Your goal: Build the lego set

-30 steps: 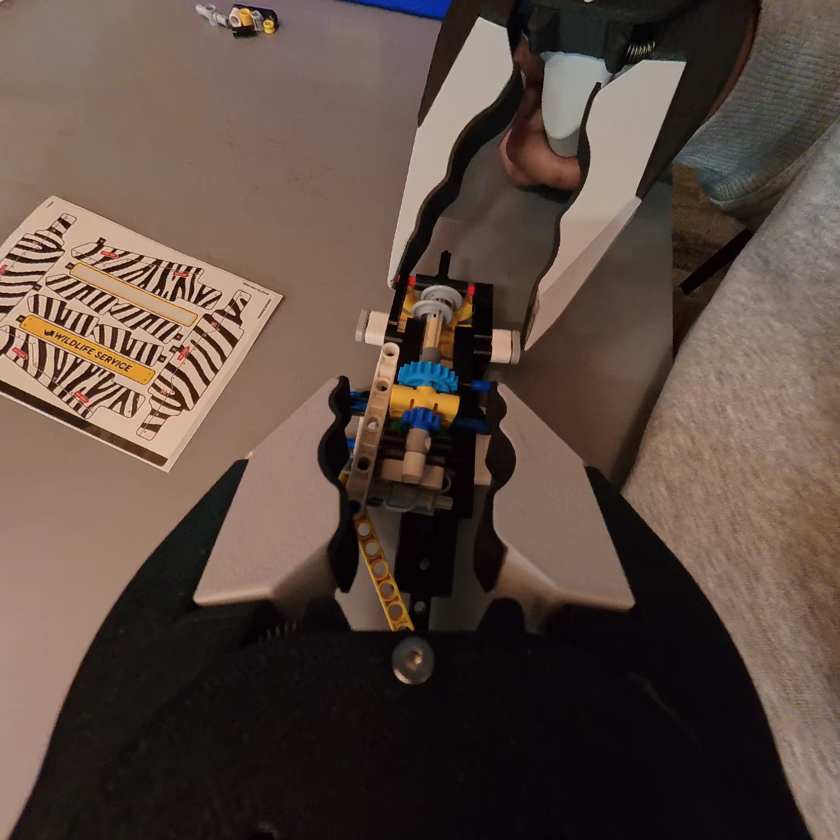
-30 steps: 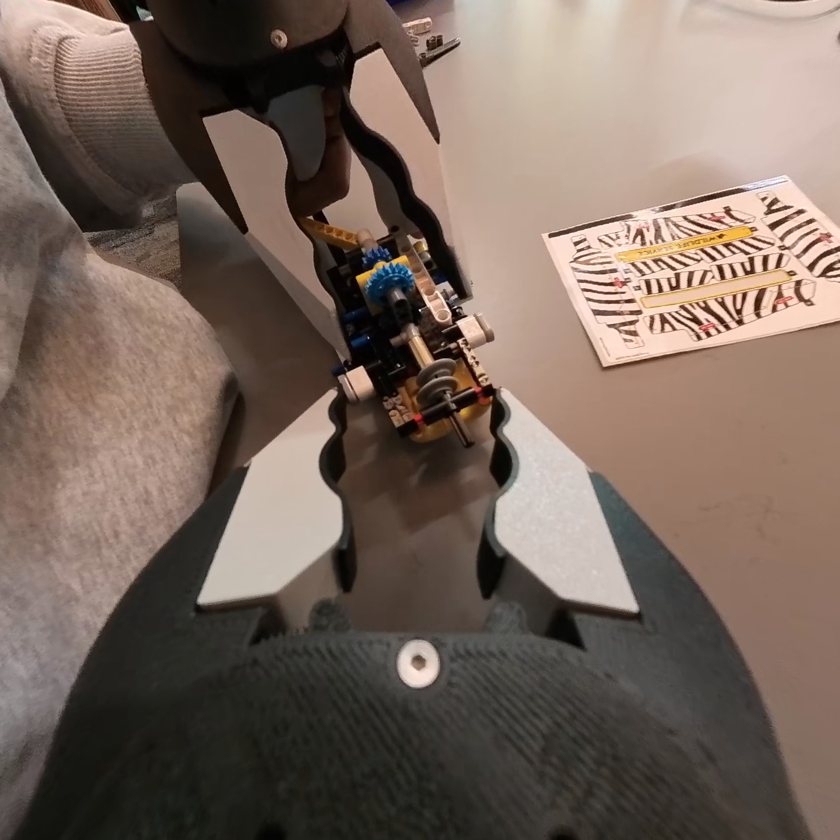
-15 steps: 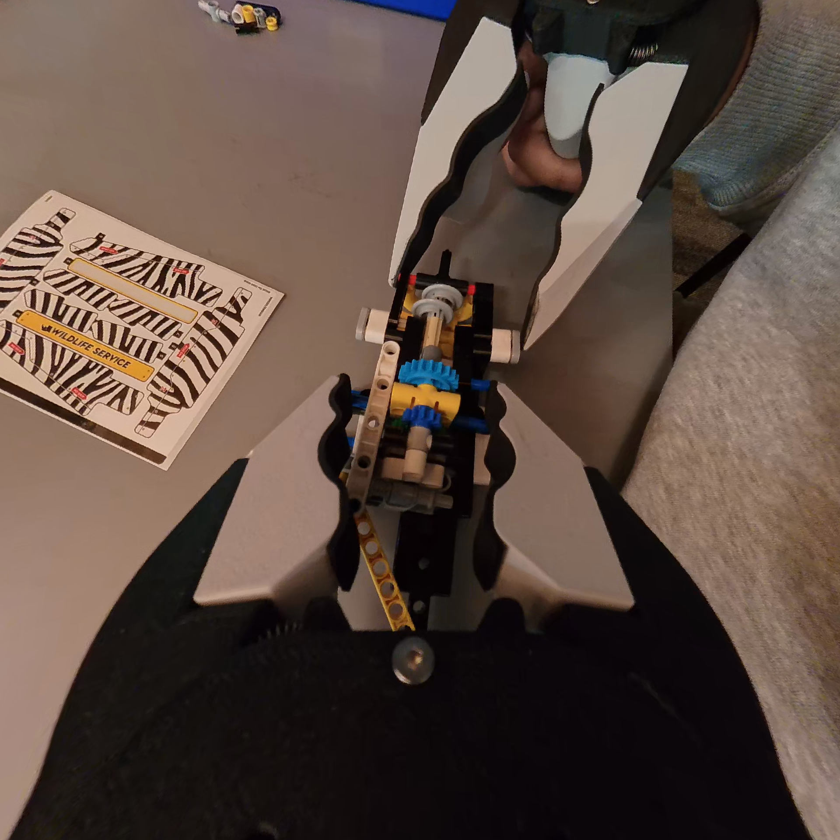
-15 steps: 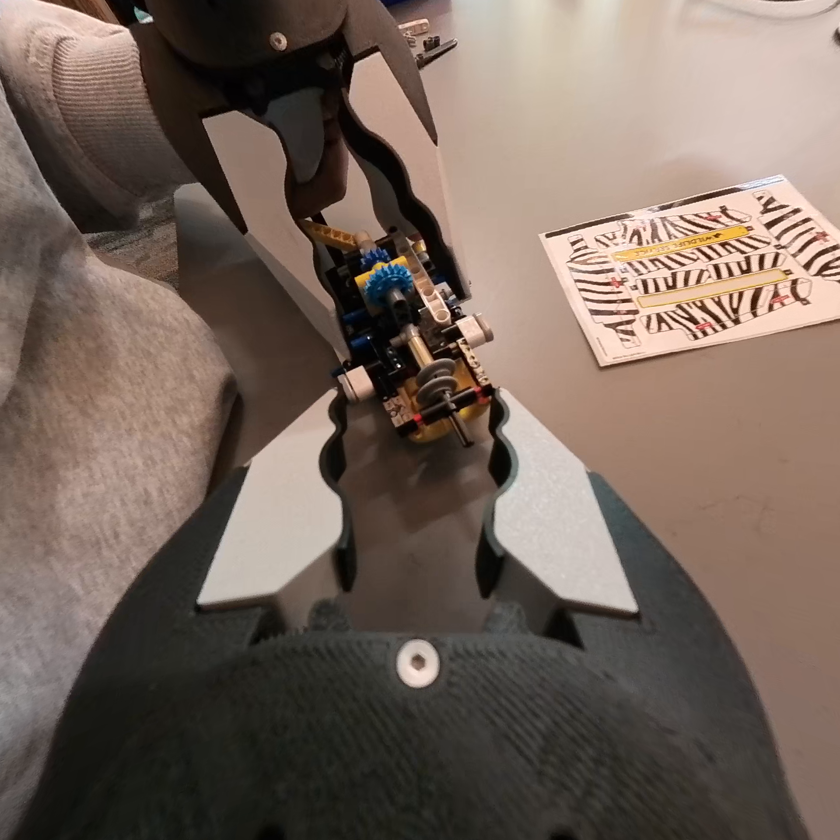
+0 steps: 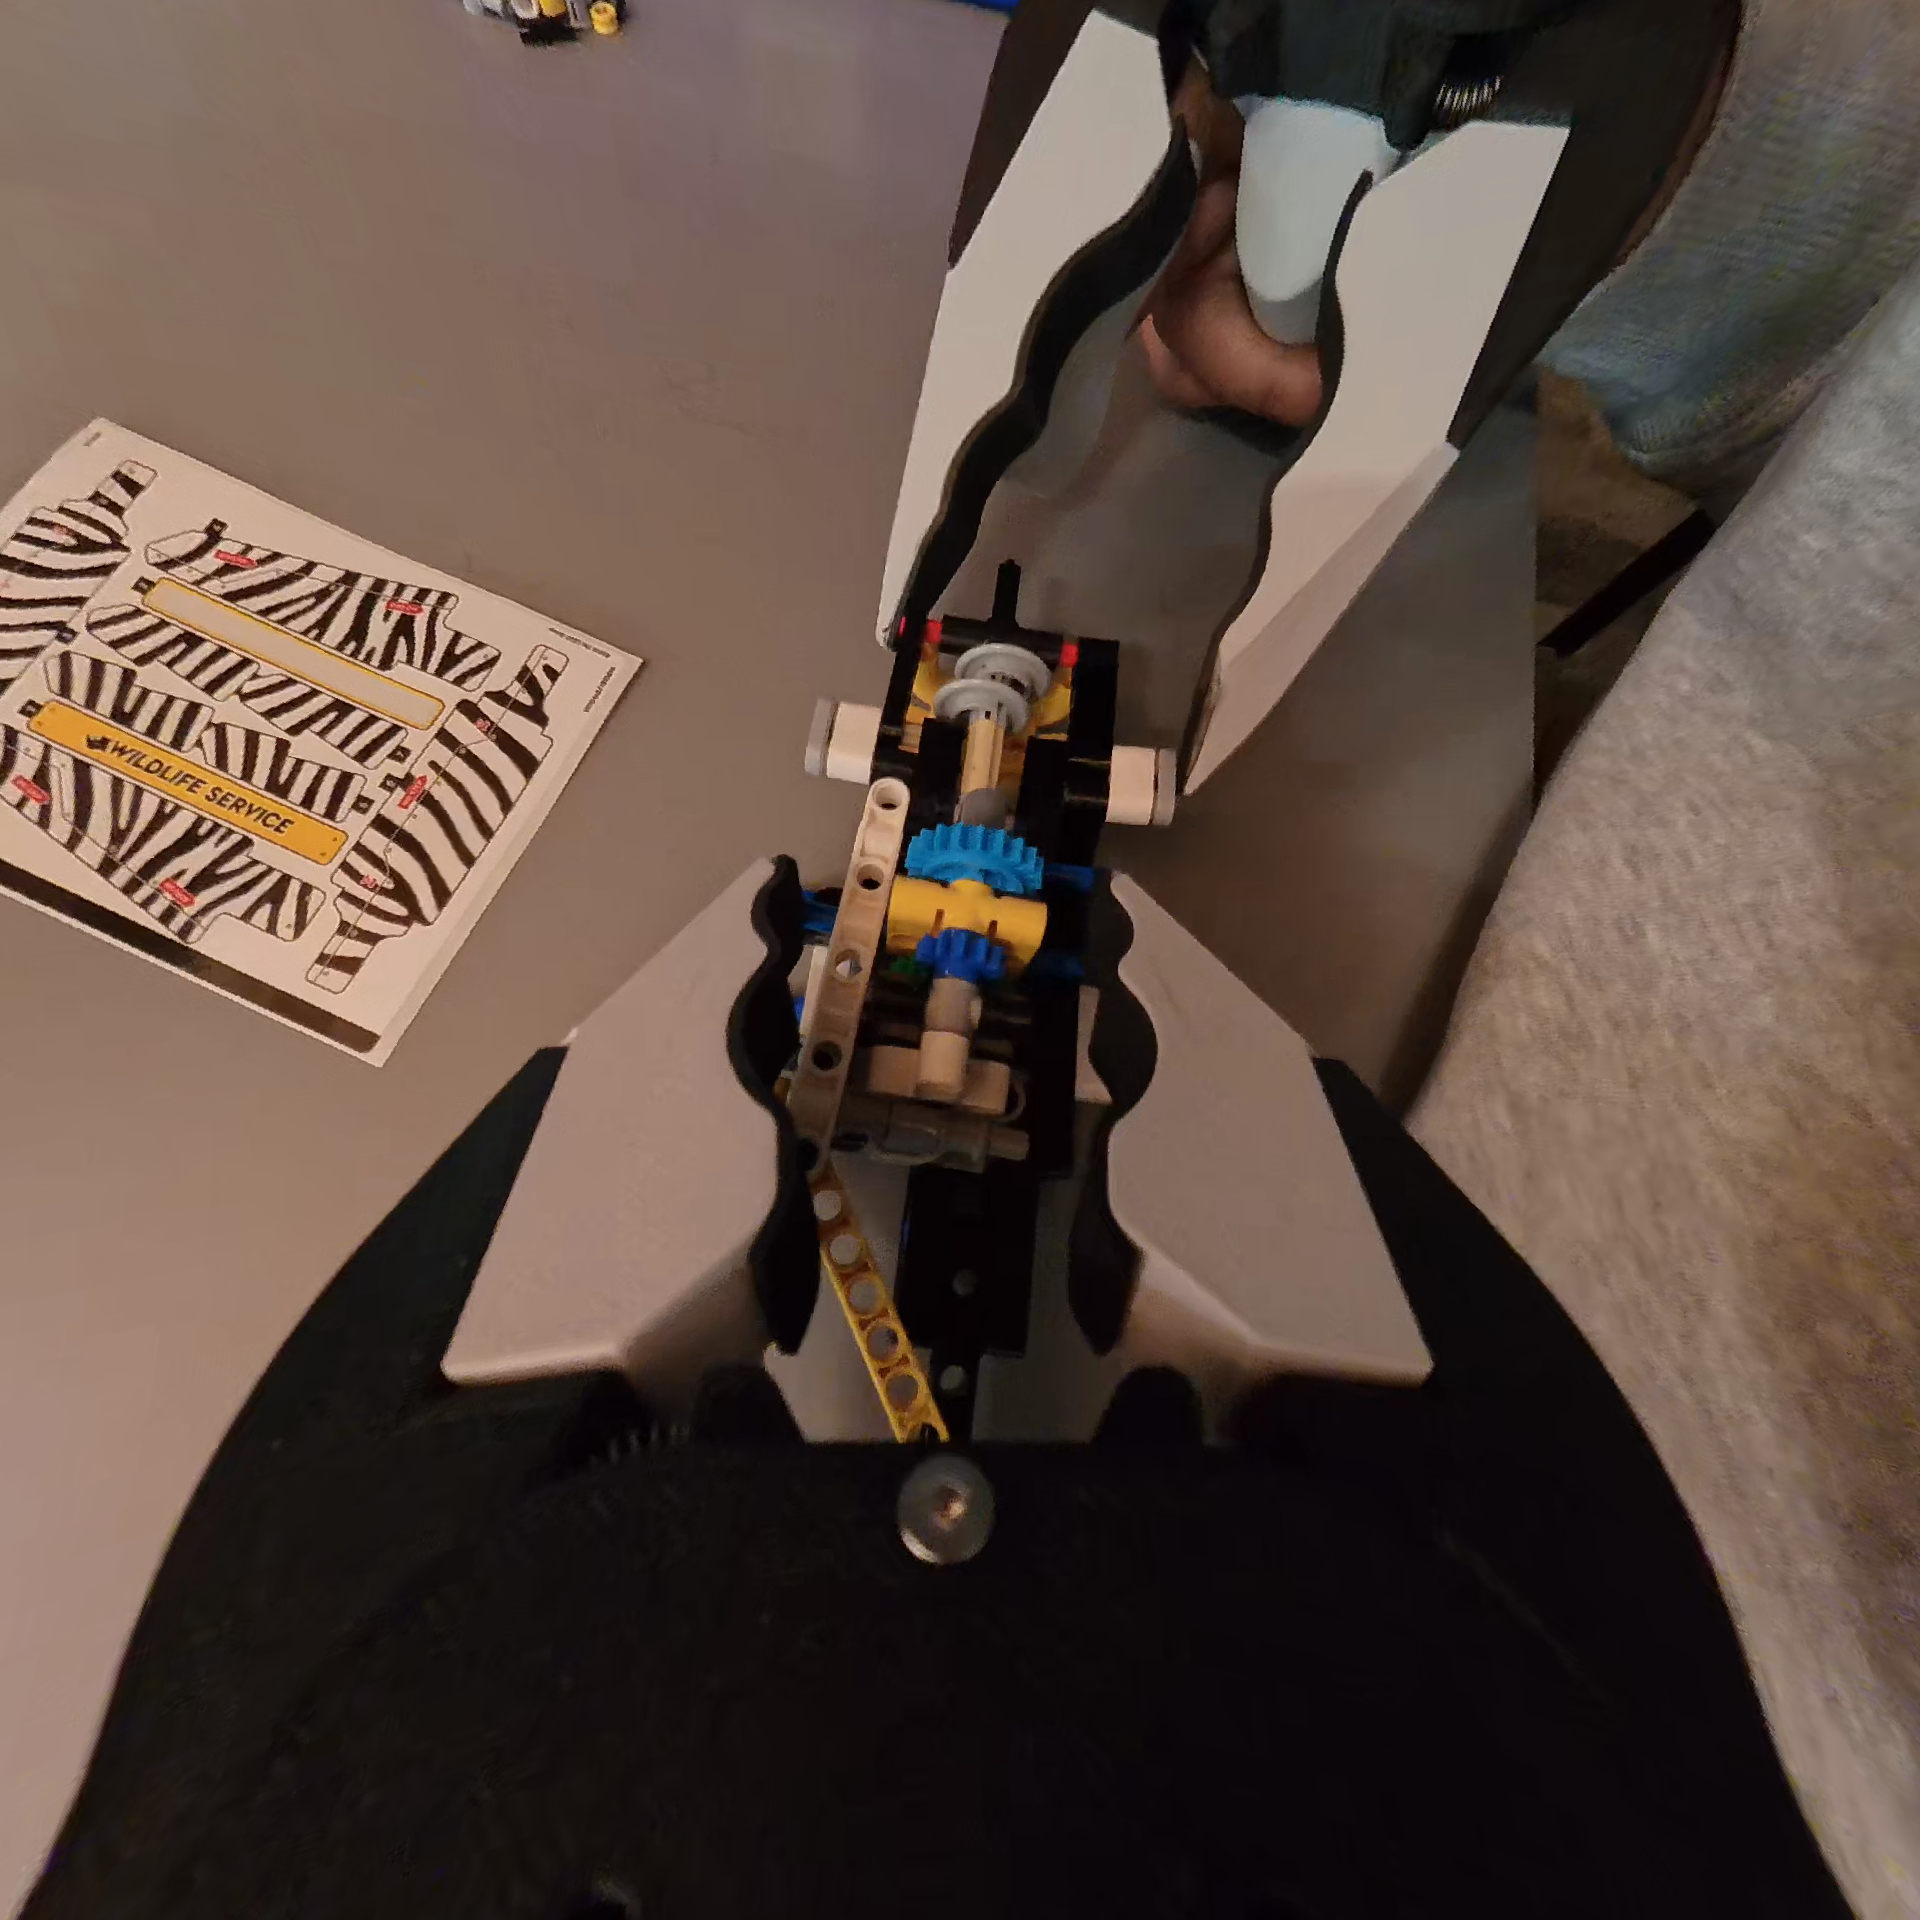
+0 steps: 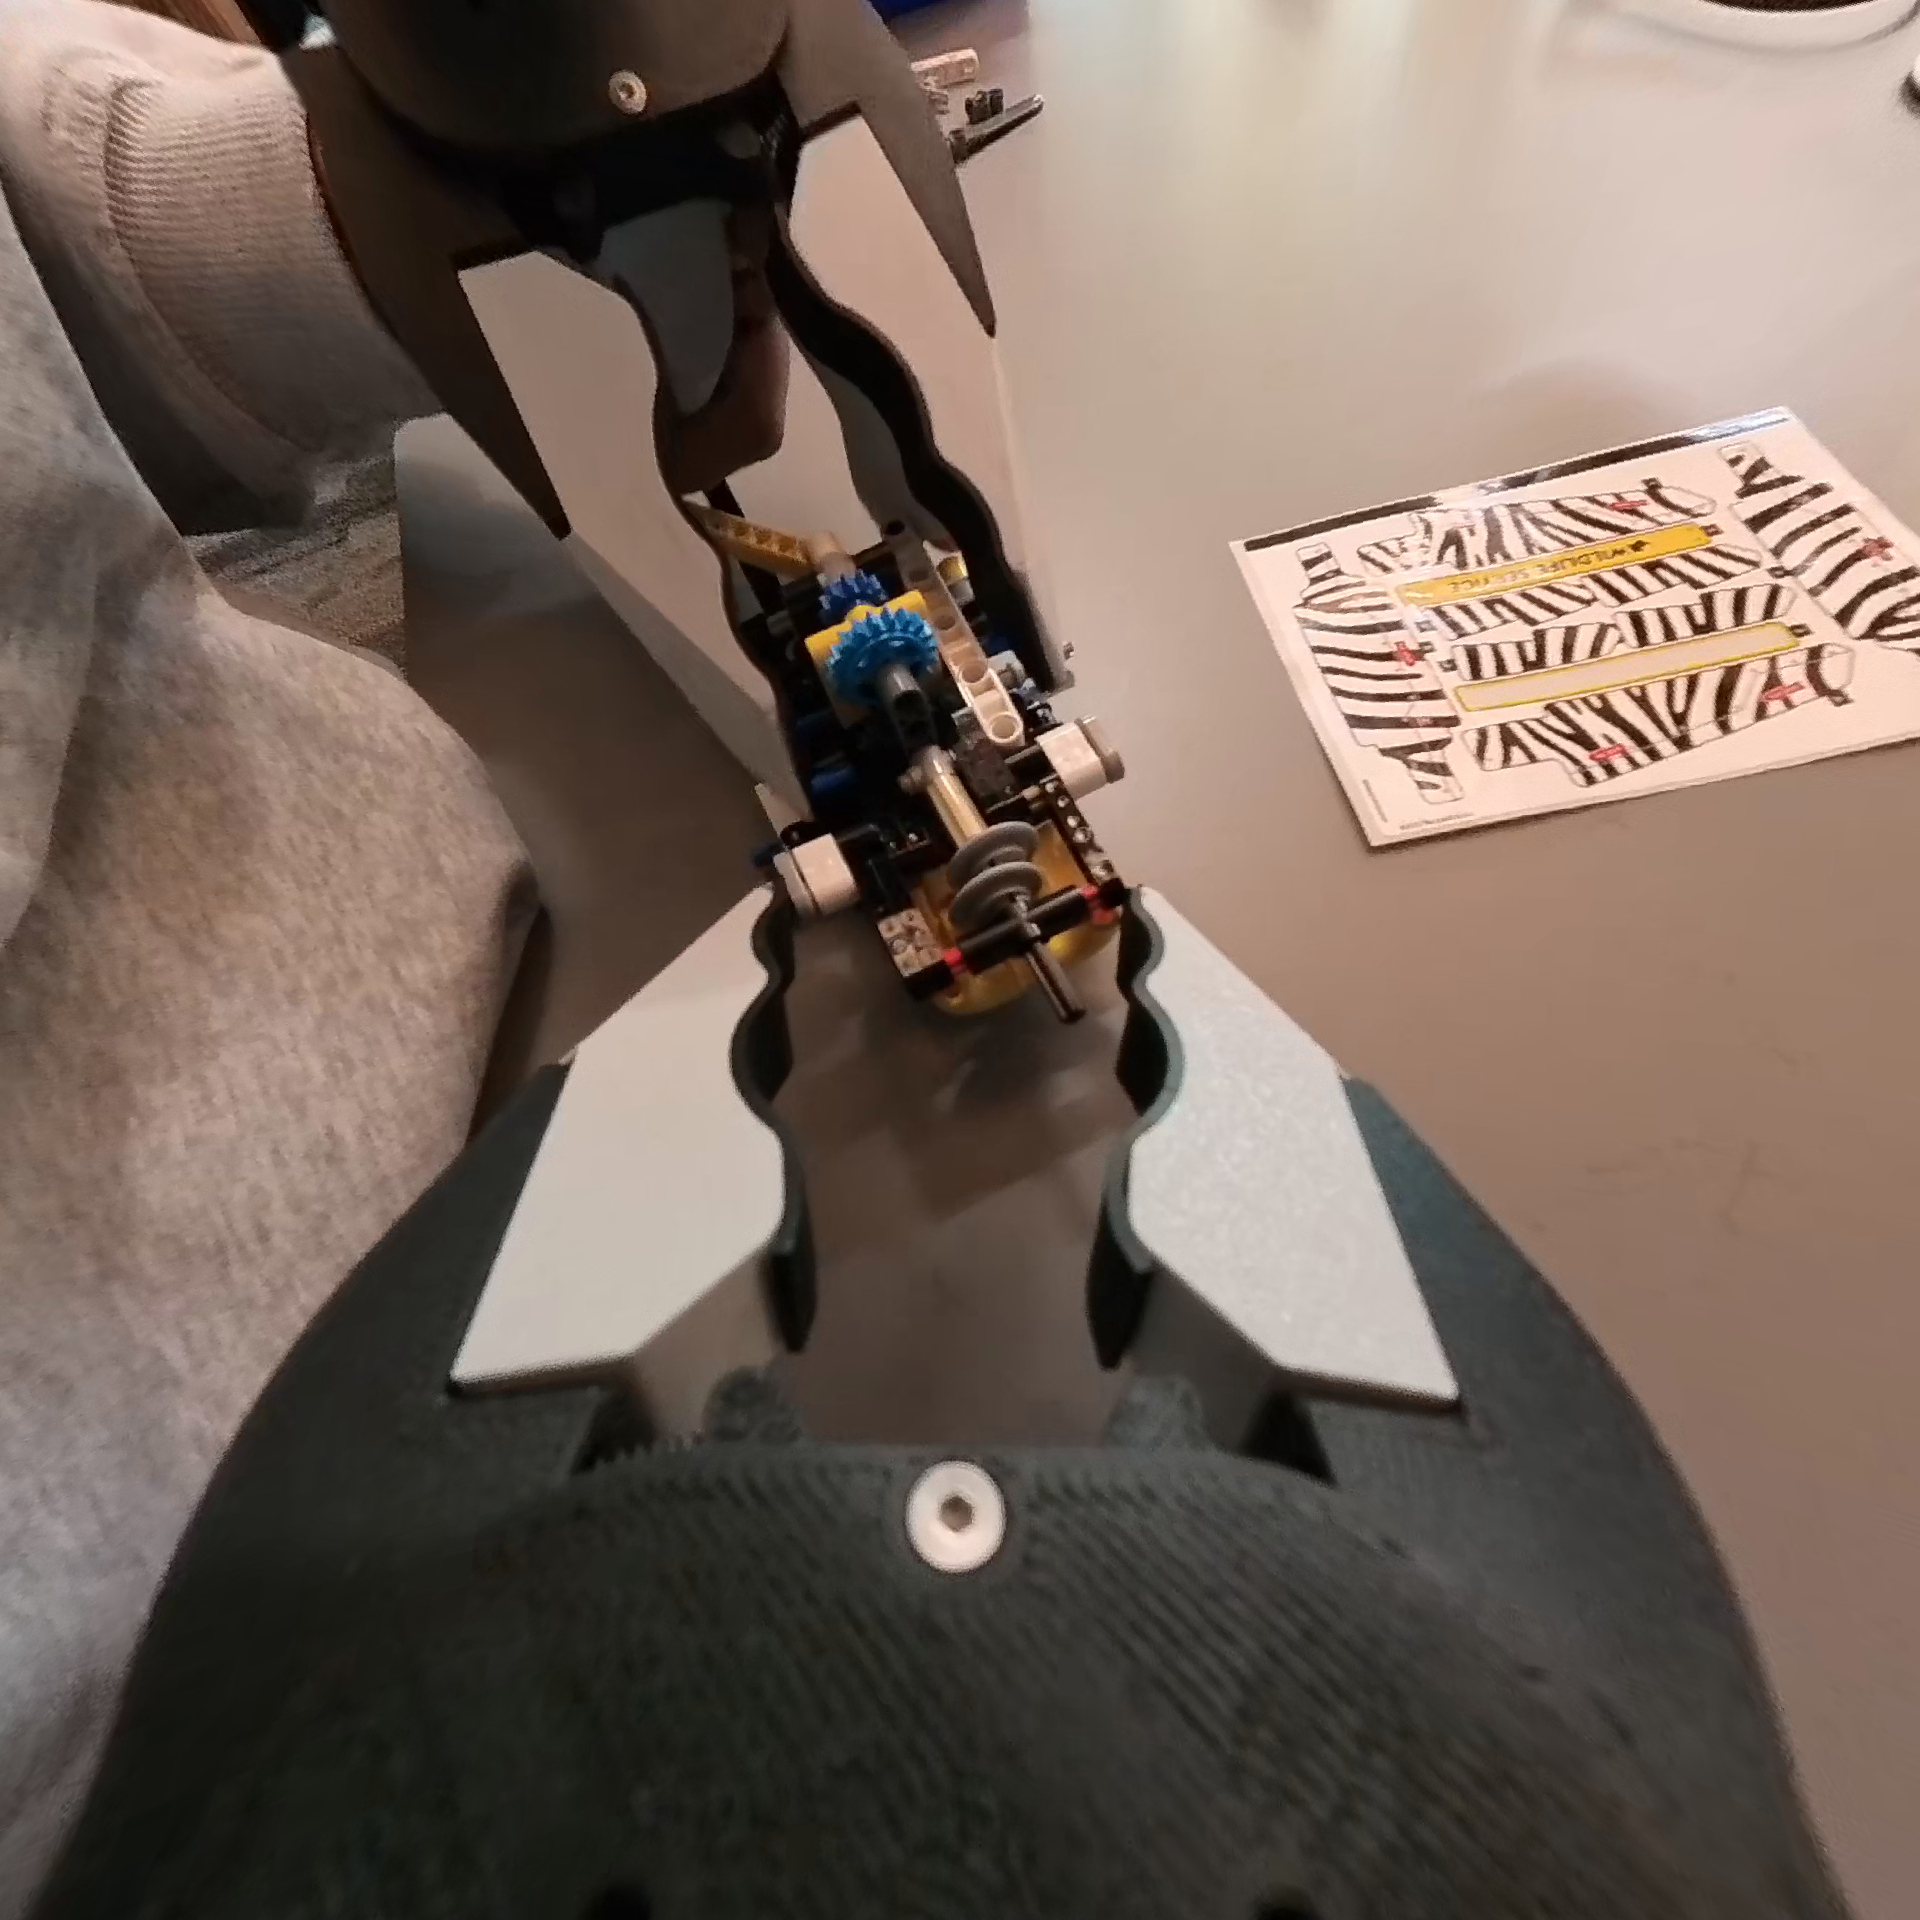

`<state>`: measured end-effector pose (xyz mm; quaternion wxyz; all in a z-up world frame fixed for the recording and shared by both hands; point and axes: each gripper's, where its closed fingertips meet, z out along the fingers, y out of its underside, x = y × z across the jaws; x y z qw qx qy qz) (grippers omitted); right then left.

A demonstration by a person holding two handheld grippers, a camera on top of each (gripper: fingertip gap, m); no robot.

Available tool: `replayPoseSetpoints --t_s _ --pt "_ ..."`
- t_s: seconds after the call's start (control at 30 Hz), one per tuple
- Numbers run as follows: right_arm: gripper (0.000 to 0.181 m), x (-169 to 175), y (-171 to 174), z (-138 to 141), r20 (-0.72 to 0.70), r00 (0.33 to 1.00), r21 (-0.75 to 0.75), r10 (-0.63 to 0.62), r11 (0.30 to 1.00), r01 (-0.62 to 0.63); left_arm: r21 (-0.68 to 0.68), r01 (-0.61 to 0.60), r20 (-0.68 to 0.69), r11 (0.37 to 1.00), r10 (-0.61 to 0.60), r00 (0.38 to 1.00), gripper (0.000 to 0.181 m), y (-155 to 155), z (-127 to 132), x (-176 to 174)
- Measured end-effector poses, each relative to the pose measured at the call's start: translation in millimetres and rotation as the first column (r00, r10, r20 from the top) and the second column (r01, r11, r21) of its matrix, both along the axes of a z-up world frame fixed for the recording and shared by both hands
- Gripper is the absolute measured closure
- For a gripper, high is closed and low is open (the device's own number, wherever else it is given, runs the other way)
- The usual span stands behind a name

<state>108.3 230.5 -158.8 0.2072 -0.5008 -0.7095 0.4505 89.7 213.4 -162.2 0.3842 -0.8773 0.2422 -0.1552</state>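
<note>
A partly built lego chassis lies on the grey table. It has a black frame, blue gears, a yellow block, a grey beam and a yellow beam. My left gripper is shut on its rear half, a finger against each side. My right gripper is open, with its tips on either side of the chassis's other end, by the grey pulleys and black axle. Whether the tips touch it is unclear. The right gripper also shows in the left wrist view, facing mine.
A zebra-striped sticker sheet lies flat on the table, and shows in the right wrist view. Small loose parts lie at the far edge. A person's grey sleeve and the table edge are close beside the chassis. Less than 4 cm separates the two grippers' tips.
Almost nothing. Both grippers keep their places around the chassis; the views only drift slightly.
</note>
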Motion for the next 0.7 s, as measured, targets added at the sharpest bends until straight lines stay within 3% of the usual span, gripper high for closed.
replayPoseSetpoints --t_s 0.43,0.7 --pt "0.112 0.3 -1.3 3.0 -0.011 1.0 -0.017 0.004 1.0 -0.005 -0.03 -0.01 -0.001 0.999 0.01 1.0 0.121 -1.5 -2.0 -4.5" --pt "0.118 -0.6 -0.9 0.4 -0.003 1.0 0.003 0.002 1.0 -0.002 -0.03 -0.001 0.011 1.0 0.002 1.0 0.126 -1.7 -1.0 -1.2"
